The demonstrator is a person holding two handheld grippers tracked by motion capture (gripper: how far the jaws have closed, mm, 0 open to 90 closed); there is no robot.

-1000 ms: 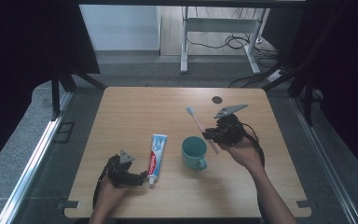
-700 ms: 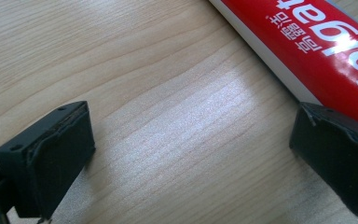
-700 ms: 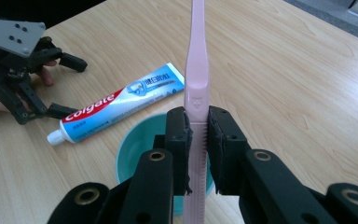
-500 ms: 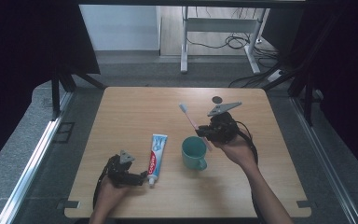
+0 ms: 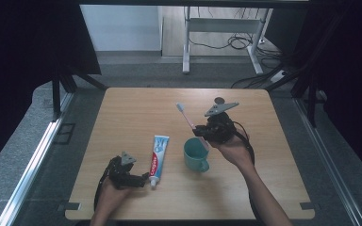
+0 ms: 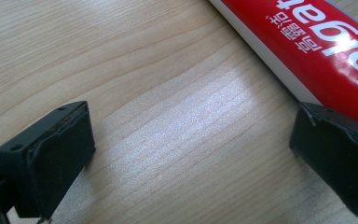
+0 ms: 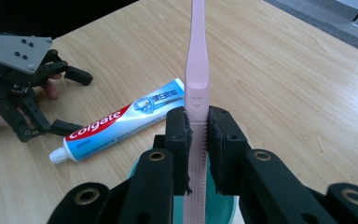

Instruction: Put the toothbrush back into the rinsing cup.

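My right gripper (image 5: 202,132) (image 7: 198,126) is shut on a pink toothbrush (image 5: 186,117) (image 7: 197,70), holding it above the teal cup (image 5: 195,154) (image 7: 226,205); the handle's lower end points down at the cup's mouth and the brush head sticks up and away to the far left. A Colgate toothpaste tube (image 5: 156,153) (image 7: 121,120) (image 6: 317,42) lies flat left of the cup, cap toward the near edge. My left gripper (image 5: 143,177) (image 6: 191,154) rests open on the table beside the tube's cap end, nothing between its jaws.
The wooden table (image 5: 136,113) has a small dark round mark (image 5: 219,100) near its far right. Beyond the far edge stand a metal frame's legs (image 5: 186,42) and cables (image 5: 238,42) on the floor.
The right gripper has carried the toothbrush leftward and toward the cup, now over its rim. The left gripper has stayed still.
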